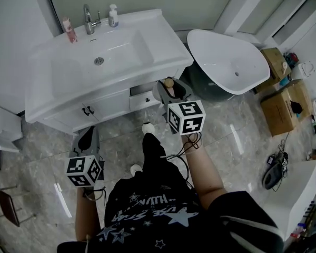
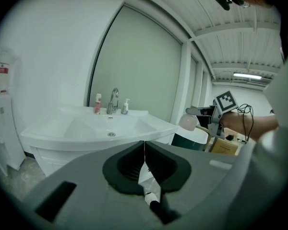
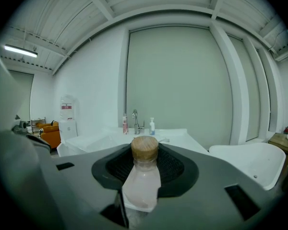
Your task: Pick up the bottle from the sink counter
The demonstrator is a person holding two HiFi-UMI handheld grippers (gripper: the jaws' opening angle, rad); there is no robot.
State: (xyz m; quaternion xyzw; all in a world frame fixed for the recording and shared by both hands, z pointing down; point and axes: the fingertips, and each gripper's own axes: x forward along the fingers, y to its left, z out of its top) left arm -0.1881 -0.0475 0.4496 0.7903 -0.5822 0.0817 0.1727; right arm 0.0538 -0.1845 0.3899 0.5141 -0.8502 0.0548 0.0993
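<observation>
My right gripper (image 1: 171, 90) (image 3: 145, 152) is shut on a pale pink bottle (image 3: 142, 181) with a round wooden cap (image 1: 169, 82), held in front of the white sink vanity (image 1: 52, 94). In the left gripper view the same bottle (image 2: 187, 122) shows off to the right. My left gripper (image 1: 86, 137) (image 2: 144, 146) is low at the left, shut on a small white tube with a black cap (image 2: 149, 185). On the counter's back edge stand a slim pink bottle (image 1: 69, 30) (image 3: 125, 124), the tap (image 1: 88, 19) and a white pump bottle (image 1: 113, 16) (image 3: 152, 126).
A vanity drawer (image 1: 145, 97) stands ajar just left of my right gripper. A white freestanding bathtub (image 1: 229, 62) sits right of the vanity, with cardboard boxes (image 1: 284, 107) beyond it. A white unit (image 1: 2, 128) stands at the far left. The floor is glossy tile.
</observation>
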